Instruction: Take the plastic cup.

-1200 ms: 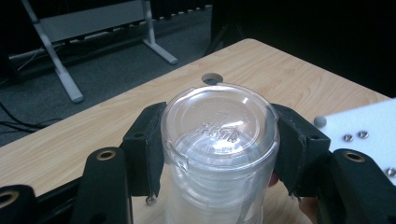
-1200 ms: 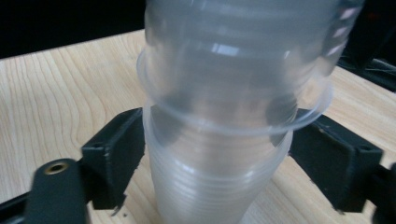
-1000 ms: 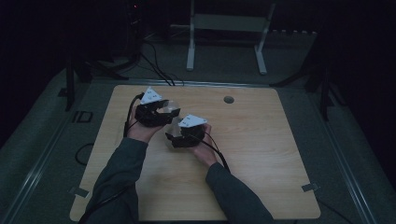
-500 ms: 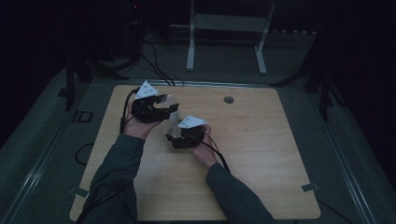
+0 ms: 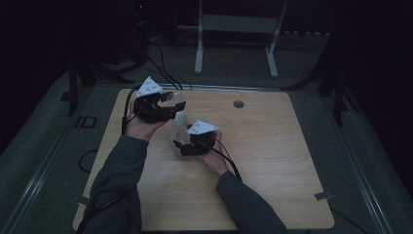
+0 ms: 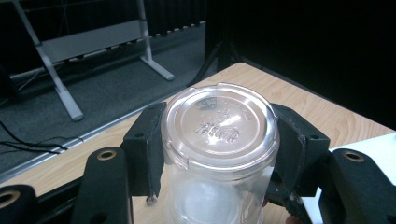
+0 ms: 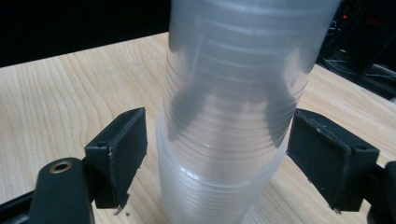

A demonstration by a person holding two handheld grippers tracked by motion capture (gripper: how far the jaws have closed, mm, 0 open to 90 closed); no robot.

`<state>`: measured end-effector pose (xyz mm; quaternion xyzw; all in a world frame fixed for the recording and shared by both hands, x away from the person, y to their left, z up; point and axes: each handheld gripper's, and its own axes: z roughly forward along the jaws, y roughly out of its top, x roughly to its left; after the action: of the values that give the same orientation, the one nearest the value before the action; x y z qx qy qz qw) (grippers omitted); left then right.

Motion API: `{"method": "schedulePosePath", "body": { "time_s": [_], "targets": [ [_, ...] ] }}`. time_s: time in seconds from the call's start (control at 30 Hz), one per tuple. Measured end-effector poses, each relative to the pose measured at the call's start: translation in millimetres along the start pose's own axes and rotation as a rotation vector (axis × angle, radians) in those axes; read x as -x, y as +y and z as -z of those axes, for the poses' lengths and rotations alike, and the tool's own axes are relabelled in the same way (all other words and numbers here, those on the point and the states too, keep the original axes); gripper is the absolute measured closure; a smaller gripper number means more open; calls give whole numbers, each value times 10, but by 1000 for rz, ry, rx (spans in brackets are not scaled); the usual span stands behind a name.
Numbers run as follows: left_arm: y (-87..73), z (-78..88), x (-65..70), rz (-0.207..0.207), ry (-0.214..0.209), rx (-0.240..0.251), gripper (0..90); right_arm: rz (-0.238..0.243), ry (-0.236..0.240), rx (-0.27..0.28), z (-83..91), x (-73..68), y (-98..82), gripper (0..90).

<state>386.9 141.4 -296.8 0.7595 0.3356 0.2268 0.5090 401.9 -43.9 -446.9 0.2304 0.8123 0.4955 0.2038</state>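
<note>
The work in hand looks like pulling one clear plastic cup off a nested stack; the left gripper (image 5: 168,105) has its fingers (image 6: 147,147) clamped on either side of the top cup (image 6: 219,140), which is upside down with its embossed base facing the left gripper view's camera, and it holds that cup raised above the counter (image 5: 272,161); the right gripper (image 5: 181,146) sits lower, near the middle of the counter, at the foot of the stack (image 7: 219,186); its fingers (image 7: 119,154) stand on both sides of the ribbed lower cups with a visible gap at each side, so they press on nothing, and they have just been opening with the stack between them; in the high view the cups (image 5: 179,124) are a pale smear between the two grippers (the room is dim, so where one cup ends and the next begins is hard to say there); in the right gripper view the upper cup seems partly drawn out of the ones below, though not yet free. The next move calls for the right fingers to steady the lower cups while the left lifts straight up, without tilting, so that only one cup comes away.
</note>
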Motion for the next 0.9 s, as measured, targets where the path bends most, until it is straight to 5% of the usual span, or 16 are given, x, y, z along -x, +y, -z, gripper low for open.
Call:
{"method": "schedulePosePath", "body": {
  "time_s": [0.4,0.9],
  "targets": [
    [138,162,17,14,-22,35,417,16,-15,12,204,8,11,193],
    [112,334,86,37,-61,67,417,29,-44,-17,383,52,-107,206]
  ]
}}
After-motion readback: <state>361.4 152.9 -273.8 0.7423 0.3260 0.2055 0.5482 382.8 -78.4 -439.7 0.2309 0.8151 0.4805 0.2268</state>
